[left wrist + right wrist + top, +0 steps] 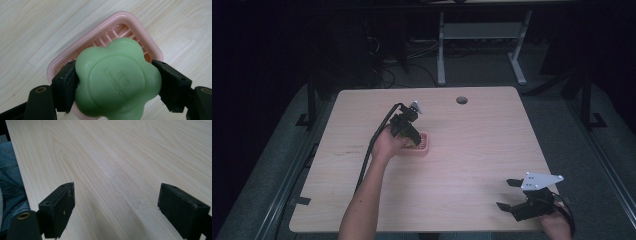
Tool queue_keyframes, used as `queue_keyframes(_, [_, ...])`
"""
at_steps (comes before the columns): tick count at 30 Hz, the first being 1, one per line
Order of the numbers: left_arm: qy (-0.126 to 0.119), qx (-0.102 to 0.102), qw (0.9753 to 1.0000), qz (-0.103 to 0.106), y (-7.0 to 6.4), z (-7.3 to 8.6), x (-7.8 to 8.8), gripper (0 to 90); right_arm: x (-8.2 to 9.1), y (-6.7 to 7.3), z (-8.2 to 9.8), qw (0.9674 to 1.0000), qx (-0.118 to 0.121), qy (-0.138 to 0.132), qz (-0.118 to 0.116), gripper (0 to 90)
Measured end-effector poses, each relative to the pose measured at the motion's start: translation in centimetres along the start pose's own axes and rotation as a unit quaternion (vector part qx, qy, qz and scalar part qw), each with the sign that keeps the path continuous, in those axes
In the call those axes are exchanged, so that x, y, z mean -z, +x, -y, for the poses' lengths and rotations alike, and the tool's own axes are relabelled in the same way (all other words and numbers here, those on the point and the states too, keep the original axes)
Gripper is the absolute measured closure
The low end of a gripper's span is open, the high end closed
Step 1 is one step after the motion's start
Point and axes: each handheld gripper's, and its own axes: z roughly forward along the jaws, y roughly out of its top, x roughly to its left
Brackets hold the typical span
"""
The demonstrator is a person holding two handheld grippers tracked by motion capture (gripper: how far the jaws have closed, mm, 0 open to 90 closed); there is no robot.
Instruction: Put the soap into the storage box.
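Over pink tray (65, 56), left tool (116, 82), green soap (117, 80)

The left forearm (362, 200) reaches forward over the middle of the table, and the left hand (385, 145) holds the left gripper (117, 80) tilted downward, its two jaws pressed on both sides of a green soap (117, 80). The right hand (557, 225) keeps the right gripper (507, 195) low at the near right edge. Its jaws stand wide apart with nothing between them.

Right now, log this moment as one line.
left tool: shut on green soap, over pink soap dish | right tool: open, above bare table near front edge
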Motion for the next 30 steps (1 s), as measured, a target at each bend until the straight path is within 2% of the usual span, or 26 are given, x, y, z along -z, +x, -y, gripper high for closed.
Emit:
queue_keyframes(12, [0.004, 0.009, 0.9999, 0.003, 0.2, -0.4, -1.0, 26.3, 0.1, -0.3, 0.2, 1.0000, 0.001, -0.005, -0.001, 13.8])
queue_keyframes(15, [0.008, 0.003, 1.0000, 0.002, 0.3, -0.5, -1.1, 26.3, 0.1, -0.3, 0.2, 1.0000, -0.002, -0.006, -0.002, 13.8])
queue_keyframes(30, [0.014, 0.003, 0.9999, -0.004, 0.2, -0.7, -1.6, 26.3, 0.2, -0.5, 0.2, 0.9999, -0.005, -0.010, -0.002, 13.8])
